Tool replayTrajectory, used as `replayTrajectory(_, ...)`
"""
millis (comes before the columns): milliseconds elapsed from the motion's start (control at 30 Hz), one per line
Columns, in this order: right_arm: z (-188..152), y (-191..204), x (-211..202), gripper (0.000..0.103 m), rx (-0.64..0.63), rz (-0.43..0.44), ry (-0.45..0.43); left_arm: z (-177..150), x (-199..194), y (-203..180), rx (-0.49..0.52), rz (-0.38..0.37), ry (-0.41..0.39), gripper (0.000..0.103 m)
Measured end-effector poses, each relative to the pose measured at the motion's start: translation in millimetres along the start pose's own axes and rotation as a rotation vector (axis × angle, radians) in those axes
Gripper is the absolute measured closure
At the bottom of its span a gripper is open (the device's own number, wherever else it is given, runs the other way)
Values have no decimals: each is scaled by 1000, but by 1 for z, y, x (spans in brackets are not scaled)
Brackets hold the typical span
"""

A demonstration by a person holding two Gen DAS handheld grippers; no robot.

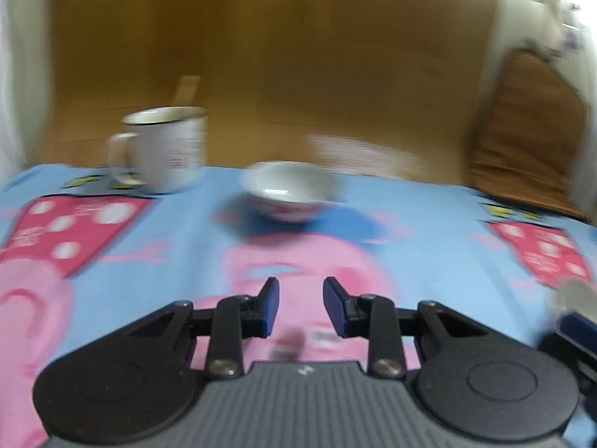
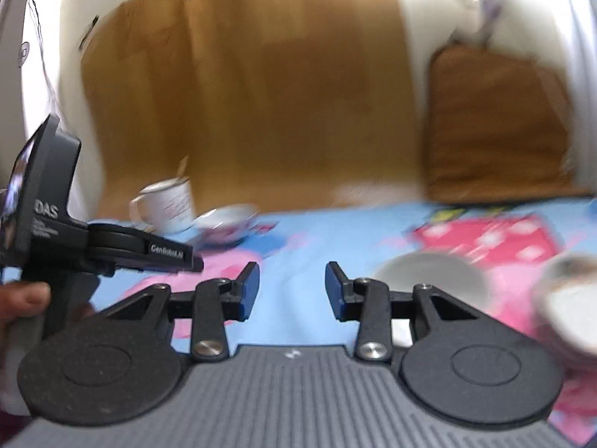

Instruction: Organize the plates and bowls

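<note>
With both grippers, left [image 1: 300,306] and right [image 2: 291,291], open and empty, aimed at bowl [image 1: 289,190] beside mug [image 1: 164,149], probably for pickup.

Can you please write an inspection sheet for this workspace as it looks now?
Surface: cartoon tablecloth, blue and pink, covers the table.
Job's things: small white bowl stands far ahead; grey plate and another bowl lie at right, blurred.
Clutter: white enamel mug with a utensil inside, left of the small bowl.
Grippers: left tongs open, empty; right tongs open, empty.
Cables: thin wires along the left wall.
Surroundings: brown wooden panel, brown cushion.
</note>
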State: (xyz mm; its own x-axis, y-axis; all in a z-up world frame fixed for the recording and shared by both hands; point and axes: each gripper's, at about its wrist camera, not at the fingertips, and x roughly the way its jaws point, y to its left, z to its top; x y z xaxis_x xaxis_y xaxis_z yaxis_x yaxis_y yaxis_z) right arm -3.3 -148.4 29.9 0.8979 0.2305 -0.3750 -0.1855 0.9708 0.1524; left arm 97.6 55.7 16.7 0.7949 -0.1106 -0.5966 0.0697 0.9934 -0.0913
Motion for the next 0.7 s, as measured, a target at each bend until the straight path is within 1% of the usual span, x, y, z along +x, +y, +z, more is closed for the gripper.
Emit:
replayTrajectory(67, 7, 3, 21, 61, 51, 40, 78, -2, 5, 21, -50, 59, -2, 76)
replayTrajectory(100, 11, 3, 33, 61, 84, 52, 117, -3, 7, 30, -78, 67, 0, 76)
replayTrajectory(167, 20, 4, 55, 61, 133, 63, 173, -4, 11, 45, -139, 72, 20, 76)
replayTrajectory(233, 30, 9, 80, 61, 181, 58, 218, -2, 9, 54, -185, 50, 21, 75)
replayTrajectory(333, 45, 16, 115, 61, 261, 51, 256, -1, 2, 57, -207, 42, -1, 74)
replayTrajectory(467, 59, 22, 158, 61, 361, 35, 285, -2, 0, 68, -253, 14, 4, 74)
replayTrajectory(600, 65, 30, 200, 62, 381, -15, 342, 0, -1, 78, -306, -3, 5, 74)
replayTrajectory(667, 64, 31, 213, 62, 375, -43, 359, 0, -3, 83, -331, -1, 0, 74)
replayTrajectory(700, 63, 32, 218, 63, 371, -49, 366, 1, -5, 85, -346, 1, -8, 74)
